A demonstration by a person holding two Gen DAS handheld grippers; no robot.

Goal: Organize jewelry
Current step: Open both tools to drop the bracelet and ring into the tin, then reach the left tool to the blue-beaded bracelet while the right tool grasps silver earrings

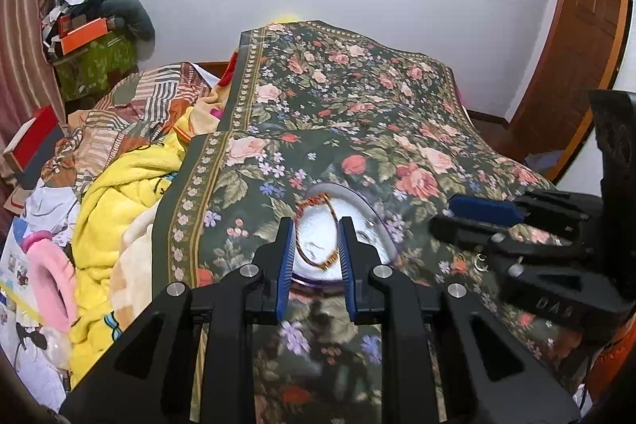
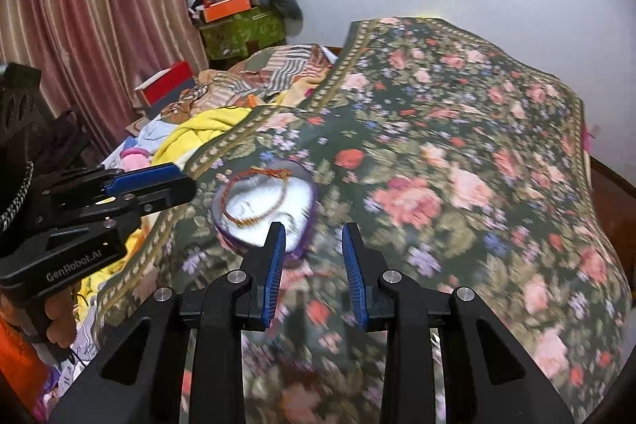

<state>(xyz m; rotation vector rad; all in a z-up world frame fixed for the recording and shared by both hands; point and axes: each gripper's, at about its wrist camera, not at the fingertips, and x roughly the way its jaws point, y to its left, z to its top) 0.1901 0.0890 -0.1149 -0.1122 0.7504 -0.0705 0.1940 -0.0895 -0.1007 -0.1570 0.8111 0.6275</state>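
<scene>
I am holding my left gripper point(image 1: 317, 245) above a floral dark-green bedspread point(image 1: 357, 114), its blue-padded jaws standing slightly apart with nothing between the pads. Beyond them, a round silver dish with a purple rim point(image 1: 369, 221) is resting on the bedspread, and a brown-and-orange beaded necklace point(image 1: 318, 229) is lying looped inside it. My right gripper point(image 1: 469, 221) is showing at the right edge, black with one blue pad, hovering just beside the dish; its jaw gap is not readable here. A crumpled yellow blanket point(image 1: 119, 209) is lying left of the bedspread.
</scene>
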